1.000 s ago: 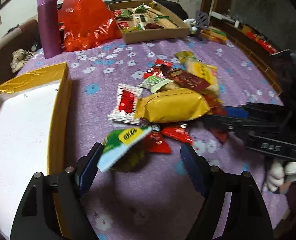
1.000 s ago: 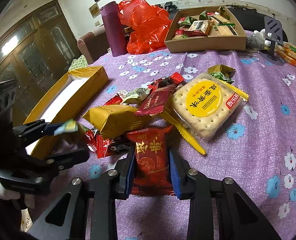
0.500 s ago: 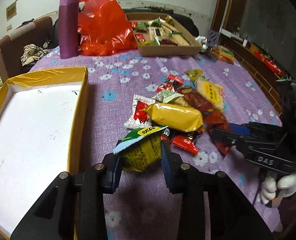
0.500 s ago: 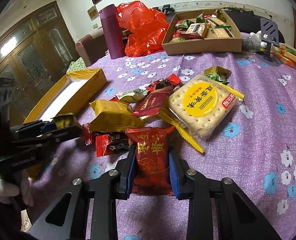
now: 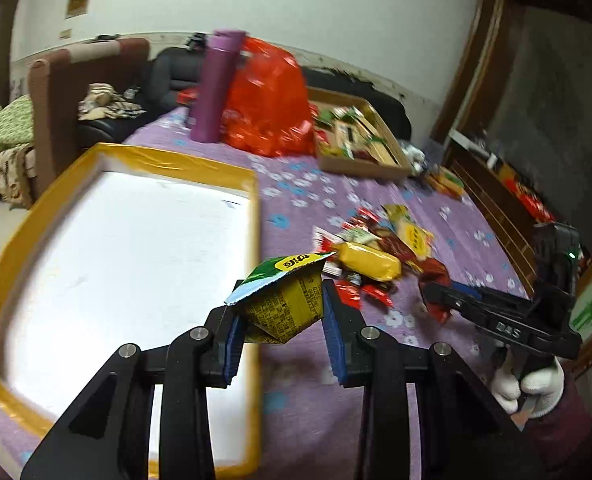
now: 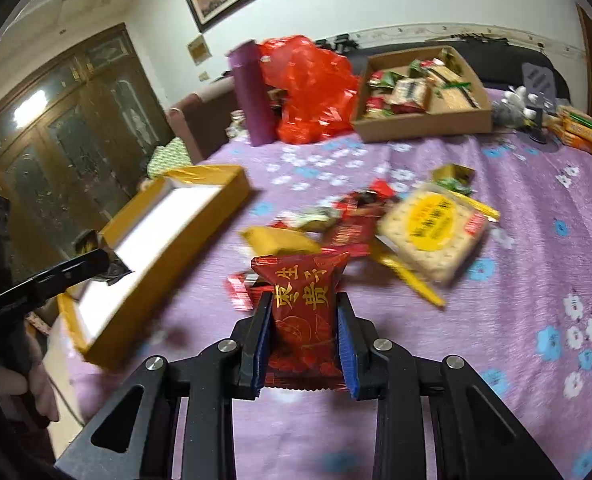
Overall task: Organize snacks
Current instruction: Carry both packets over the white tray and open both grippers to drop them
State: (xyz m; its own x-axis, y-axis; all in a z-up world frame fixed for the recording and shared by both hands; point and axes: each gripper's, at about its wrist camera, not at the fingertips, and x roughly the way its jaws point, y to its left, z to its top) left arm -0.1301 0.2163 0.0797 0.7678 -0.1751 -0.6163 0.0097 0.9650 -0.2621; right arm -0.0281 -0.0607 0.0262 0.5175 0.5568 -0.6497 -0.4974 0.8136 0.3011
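Observation:
My left gripper is shut on a yellow jelly cup with a green lid, held in the air at the right rim of the yellow-edged white box. My right gripper is shut on a red packet with gold characters, lifted above the purple tablecloth. A pile of snacks lies on the cloth, with a round-label cracker pack and a yellow packet. The yellow-edged box also shows in the right wrist view.
A purple flask, a red plastic bag and a cardboard box of snacks stand at the far side of the table. A sofa lies beyond. The table's right edge runs by a wooden cabinet.
The left gripper closed on the jelly cup, lifted it and carried it left to the yellow-edged box. The right gripper raised the red packet off the cloth.

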